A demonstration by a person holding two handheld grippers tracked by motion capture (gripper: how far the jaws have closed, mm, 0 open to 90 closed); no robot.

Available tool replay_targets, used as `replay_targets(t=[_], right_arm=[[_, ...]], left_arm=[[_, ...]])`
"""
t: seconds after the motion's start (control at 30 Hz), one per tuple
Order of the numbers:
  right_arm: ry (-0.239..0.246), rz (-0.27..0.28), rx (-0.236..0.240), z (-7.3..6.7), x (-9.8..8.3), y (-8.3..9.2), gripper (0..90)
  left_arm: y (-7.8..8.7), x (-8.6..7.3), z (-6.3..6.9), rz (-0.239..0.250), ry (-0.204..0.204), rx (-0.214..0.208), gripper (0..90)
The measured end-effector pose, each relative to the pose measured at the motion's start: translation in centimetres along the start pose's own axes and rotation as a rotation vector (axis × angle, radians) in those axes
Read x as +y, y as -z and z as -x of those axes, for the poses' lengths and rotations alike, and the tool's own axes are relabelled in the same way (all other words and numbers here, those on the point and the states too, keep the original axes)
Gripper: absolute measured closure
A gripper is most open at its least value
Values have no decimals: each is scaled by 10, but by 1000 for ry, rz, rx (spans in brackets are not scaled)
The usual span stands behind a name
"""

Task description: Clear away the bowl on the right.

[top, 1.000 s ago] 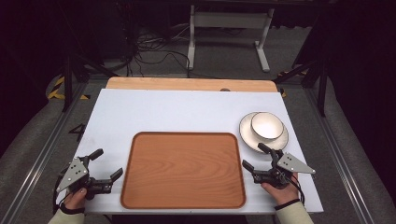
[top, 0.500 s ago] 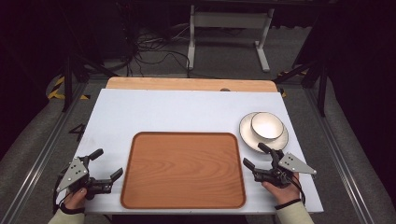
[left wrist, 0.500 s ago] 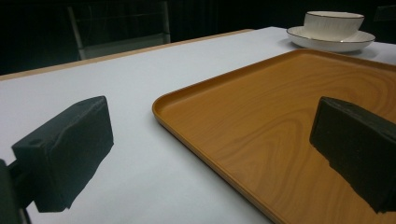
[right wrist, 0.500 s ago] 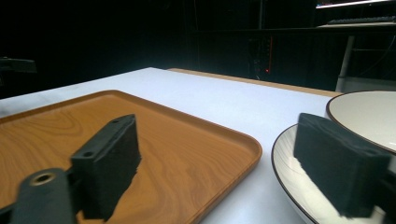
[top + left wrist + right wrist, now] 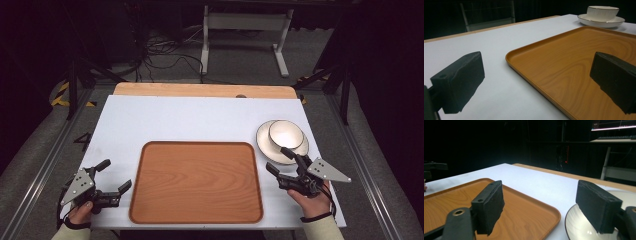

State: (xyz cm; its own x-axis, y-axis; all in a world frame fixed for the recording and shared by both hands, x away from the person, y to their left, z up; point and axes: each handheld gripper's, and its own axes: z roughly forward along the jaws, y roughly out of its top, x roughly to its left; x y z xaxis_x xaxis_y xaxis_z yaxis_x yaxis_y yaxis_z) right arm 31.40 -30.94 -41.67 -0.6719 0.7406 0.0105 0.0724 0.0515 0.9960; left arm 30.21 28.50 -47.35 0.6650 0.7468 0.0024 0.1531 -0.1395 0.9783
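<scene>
hovering just beside the near rim of the plate [image 5: 265, 145], right gripper [image 5: 280, 161] with jaws apart and nothing between them, having just been closing a little; in the right gripper view, one black pad [image 5: 489, 205] hanging over the tray's [image 5: 549, 213] corner, the other [image 5: 596, 205] over the plate's [image 5: 574, 225] edge. sitting on the plate, a white bowl [image 5: 285, 134], both at the right side of the white table [image 5: 190, 120], just beyond the tray's [image 5: 145, 200] far right corner and apart from it. resting at the near left corner of the table, left gripper [image 5: 114, 175] with jaws standing wide and holding nothing, one pad [image 5: 461, 80] over bare table [image 5: 474, 45], the other [image 5: 614, 77] over the wooden tray [image 5: 544, 57]. lying bare in the middle of the table, the tray, between the two grippers. showing far off in the left gripper view, bowl [image 5: 602, 12] and plate [image 5: 599, 23] beyond the tray's far edge. gripping each tool from below, the person's hands at the table's near edge.
</scene>
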Motion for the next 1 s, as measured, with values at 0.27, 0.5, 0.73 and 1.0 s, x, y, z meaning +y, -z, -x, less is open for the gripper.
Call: replay_targets(t=[0.27,0.5,0.73,1.0], right_arm=[[26,-13,-9,0,16,0,240],[21,3,8,6,23,-3,242],[23,13,6,9,27,-1,242],[10,-2,-6,21,35,-4,242]], left_arm=[[0,0,0,0,0,1,3],[0,0,0,-2,1,2,3],[0,0,0,-2,2,2,3],[0,0,0,-2,2,1,3]])
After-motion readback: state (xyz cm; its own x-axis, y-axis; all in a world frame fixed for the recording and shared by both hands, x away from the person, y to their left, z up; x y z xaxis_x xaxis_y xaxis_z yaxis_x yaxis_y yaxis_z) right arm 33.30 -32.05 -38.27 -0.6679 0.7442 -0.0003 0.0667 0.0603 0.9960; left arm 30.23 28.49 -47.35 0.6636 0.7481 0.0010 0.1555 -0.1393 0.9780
